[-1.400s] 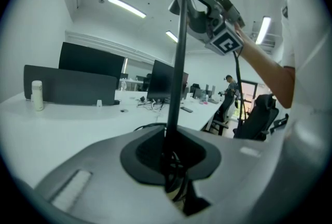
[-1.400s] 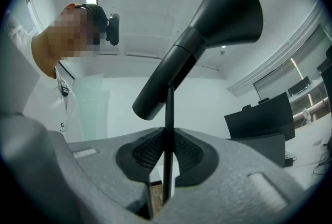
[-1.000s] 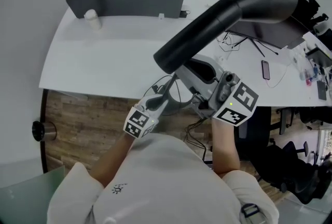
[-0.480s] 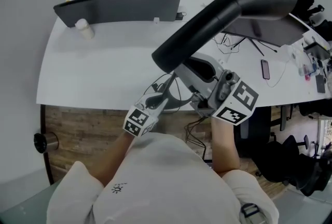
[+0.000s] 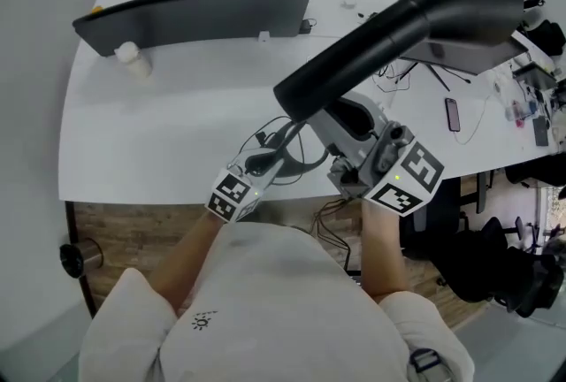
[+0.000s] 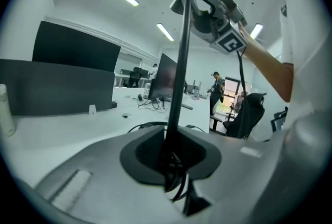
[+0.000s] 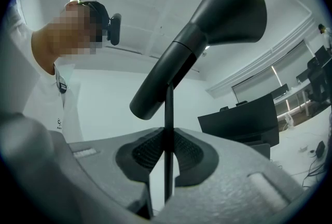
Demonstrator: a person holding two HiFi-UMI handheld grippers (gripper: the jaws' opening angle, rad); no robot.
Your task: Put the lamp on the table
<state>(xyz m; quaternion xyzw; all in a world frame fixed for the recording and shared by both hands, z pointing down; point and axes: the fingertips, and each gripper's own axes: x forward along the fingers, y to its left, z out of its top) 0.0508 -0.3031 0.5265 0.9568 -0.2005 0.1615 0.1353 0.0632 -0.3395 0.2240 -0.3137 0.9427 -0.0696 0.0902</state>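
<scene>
Holding matte black desk lamp with flared cone shade aloft over near edge of white table; left gripper and right gripper both clamped on its thin black stem.

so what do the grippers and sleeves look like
The left gripper and right gripper have pale grey, broad moulded bodies with dark ribbed pads. Each carries a white cube with black square markers: left cube, right cube. The person wears a white top with loose sleeves.
</scene>
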